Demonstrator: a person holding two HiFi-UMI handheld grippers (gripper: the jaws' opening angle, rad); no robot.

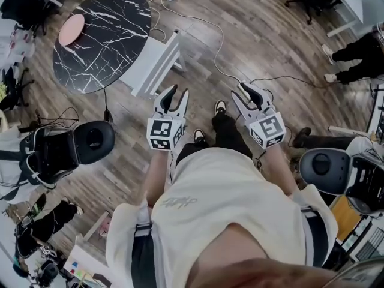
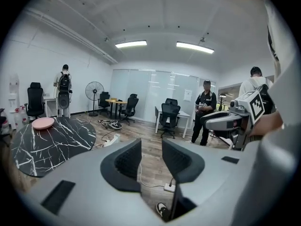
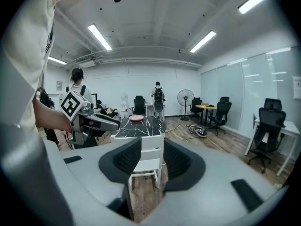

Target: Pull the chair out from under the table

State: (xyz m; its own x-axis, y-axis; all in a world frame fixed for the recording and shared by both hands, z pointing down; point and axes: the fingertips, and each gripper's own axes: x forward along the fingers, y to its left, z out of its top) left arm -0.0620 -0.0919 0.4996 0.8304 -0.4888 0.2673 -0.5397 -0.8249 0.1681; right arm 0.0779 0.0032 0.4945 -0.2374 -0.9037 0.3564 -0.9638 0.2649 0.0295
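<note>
Left gripper (image 1: pixel 179 92) and right gripper (image 1: pixel 252 90) gape empty — white chair (image 1: pixel 157 62), upper centre, looks light, rigid; take its top rail (image 3: pixel 150 141).

Head view looks steeply down over the person (image 1: pixel 222 197); both gripper views face roughly level and share the black surface (image 2: pixel 47 140), seemingly well off.

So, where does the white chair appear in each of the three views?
Head view: white chair upper centre-left, against the black marble table at its right edge.
Left gripper view: the chair is not in it; the table is at left.
Right gripper view: chair at centre, in front of the table.
Shared landmark: the table with its pink plate.
</note>
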